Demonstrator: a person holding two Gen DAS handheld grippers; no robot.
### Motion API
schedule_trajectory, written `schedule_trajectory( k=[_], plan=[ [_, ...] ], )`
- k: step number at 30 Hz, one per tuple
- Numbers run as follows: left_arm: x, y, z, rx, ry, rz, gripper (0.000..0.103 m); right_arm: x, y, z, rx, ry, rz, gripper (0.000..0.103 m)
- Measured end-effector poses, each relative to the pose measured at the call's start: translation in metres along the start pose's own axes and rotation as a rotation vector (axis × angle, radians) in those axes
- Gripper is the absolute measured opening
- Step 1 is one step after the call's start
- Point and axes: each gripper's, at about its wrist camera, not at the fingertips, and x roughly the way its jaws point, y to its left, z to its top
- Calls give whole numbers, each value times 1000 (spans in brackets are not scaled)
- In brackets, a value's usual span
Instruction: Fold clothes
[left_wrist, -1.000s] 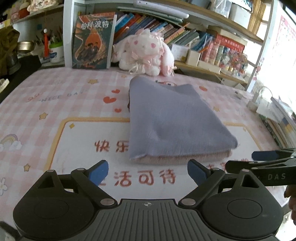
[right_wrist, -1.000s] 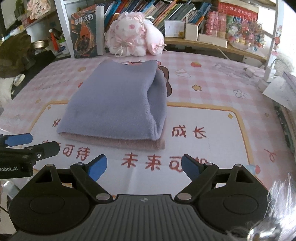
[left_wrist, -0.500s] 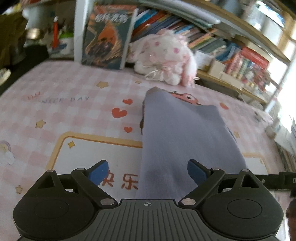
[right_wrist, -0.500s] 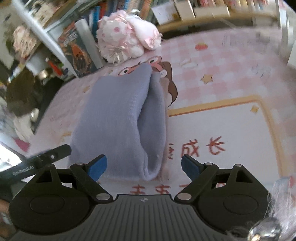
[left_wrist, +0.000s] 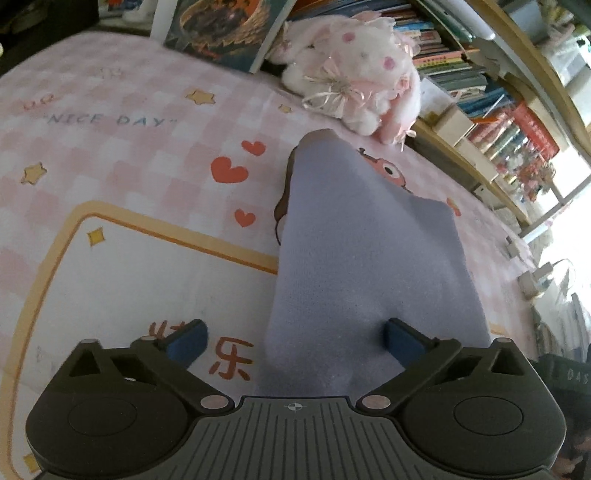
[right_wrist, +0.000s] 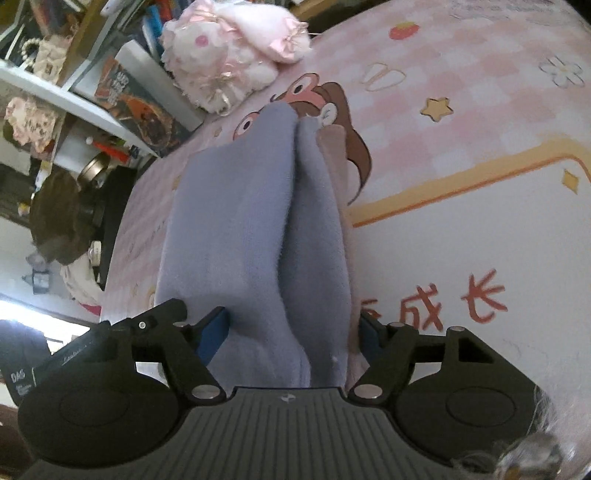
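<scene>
A folded lavender garment (left_wrist: 369, 258) lies on a folded beige one (right_wrist: 332, 142) on the pink checked mat (left_wrist: 110, 155). My left gripper (left_wrist: 293, 328) is low at the stack's near left corner, jaws opening wide; its left finger (left_wrist: 184, 338) is over the mat and its right finger (left_wrist: 402, 338) over the lavender cloth. My right gripper (right_wrist: 291, 319) straddles the stack's near right end (right_wrist: 288, 258), where the fold's layers show. Its jaws are closing with both garments between them, pads close to the cloth. The left gripper's body (right_wrist: 92, 354) shows beside it.
A white and pink plush rabbit (left_wrist: 354, 74) sits just past the stack's far end. A large book (left_wrist: 229, 33) leans against the shelves behind it, and crowded bookshelves (left_wrist: 498, 110) run along the back. Bare mat with red characters (right_wrist: 461, 302) lies right of the stack.
Both grippers have come forward and down onto the stack's near end and rolled. The left gripper's jaws stand a little wider; the right gripper's jaws have narrowed around the cloth.
</scene>
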Motion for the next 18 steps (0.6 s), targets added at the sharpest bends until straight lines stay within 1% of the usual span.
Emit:
schedule_trajectory(
  k=[1, 2, 3, 4, 5, 6, 7, 8, 9, 10, 11, 12, 14, 15, 16, 17, 18],
  plan=[
    [1, -1, 0, 3, -3, 3, 103, 1, 1, 1, -10, 1, 2, 70],
    [2, -3, 1, 6, -6, 6, 103, 3, 2, 2, -21, 3, 3, 68],
    [4, -4, 1, 9, -9, 9, 103, 5, 3, 3, -32, 7, 2, 61],
    [5, -7, 2, 14, -11, 13, 102, 6, 4, 4, -43, 11, 1, 58],
    [6, -10, 2, 21, -12, 13, 96, 8, 5, 4, -54, 16, 2, 50],
    [7, -14, 2, 30, -13, 9, 85, 10, 7, 5, -64, 22, 8, 44],
    [7, -17, 3, 32, -11, 16, 84, 12, 9, 4, -84, 24, 10, 41],
    [7, -20, 4, 35, -10, 23, 80, 11, 16, 3, -127, 10, 2, 35],
    [6, -24, 4, 39, -11, 30, 72, 10, 22, 2, -170, -3, -6, 32],
    [3, -27, 4, 52, -19, 37, 68, 8, 30, 0, -228, -23, -18, 31],
    [1, -31, 4, 72, -28, 43, 63, 4, 40, -4, -321, -60, -40, 29],
    [-2, -35, 4, 93, -34, 49, 62, 1, 47, -7, -389, -89, -53, 28],
    [-2, -36, 5, 116, -27, 50, 62, -3, 54, -11, -462, -118, -64, 28],
    [-1, -35, 5, 120, -19, 47, 64, -3, 55, -12, -478, -123, -67, 28],
    [0, -33, 6, 116, -10, 40, 65, -1, 49, -8, -437, -100, -63, 28],
    [2, -29, 9, 88, 5, 25, 67, 2, 41, -4, -378, -75, -53, 30],
    [3, -25, 12, 66, 18, 10, 70, 5, 32, 0, -317, -52, -41, 33]
  ],
)
